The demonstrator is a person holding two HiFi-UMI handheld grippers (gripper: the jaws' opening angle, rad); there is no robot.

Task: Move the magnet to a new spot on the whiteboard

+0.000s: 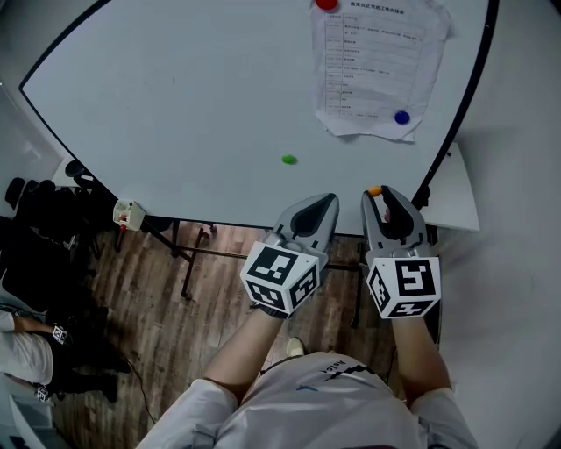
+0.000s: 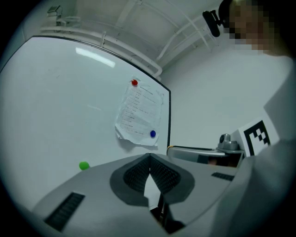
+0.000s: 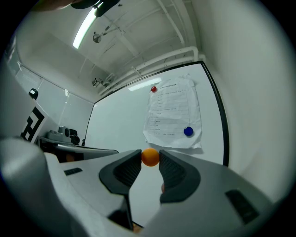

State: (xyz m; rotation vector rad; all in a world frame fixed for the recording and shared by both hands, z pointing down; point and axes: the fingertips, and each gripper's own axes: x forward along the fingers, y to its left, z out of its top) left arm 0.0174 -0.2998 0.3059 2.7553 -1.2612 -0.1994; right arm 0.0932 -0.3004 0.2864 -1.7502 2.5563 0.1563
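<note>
A small orange magnet (image 3: 150, 157) sits pinched between the tips of my right gripper (image 3: 150, 158), off the board; in the head view it shows as an orange dot (image 1: 374, 190) at the tip of the right gripper (image 1: 379, 195), just below the whiteboard (image 1: 210, 96). My left gripper (image 1: 326, 203) hangs beside it with its jaws shut on nothing (image 2: 149, 157). A green magnet (image 1: 288, 160) sticks to the board above the left gripper. A red magnet (image 1: 326, 3) and a blue magnet (image 1: 401, 117) pin a printed sheet (image 1: 372, 66) at the board's upper right.
The whiteboard's black frame (image 1: 460, 105) runs down the right side, with a white wall beyond. Below the board lie a wooden floor (image 1: 158, 307), black stand legs (image 1: 188, 254) and a dark pile of gear (image 1: 44, 228) at the left.
</note>
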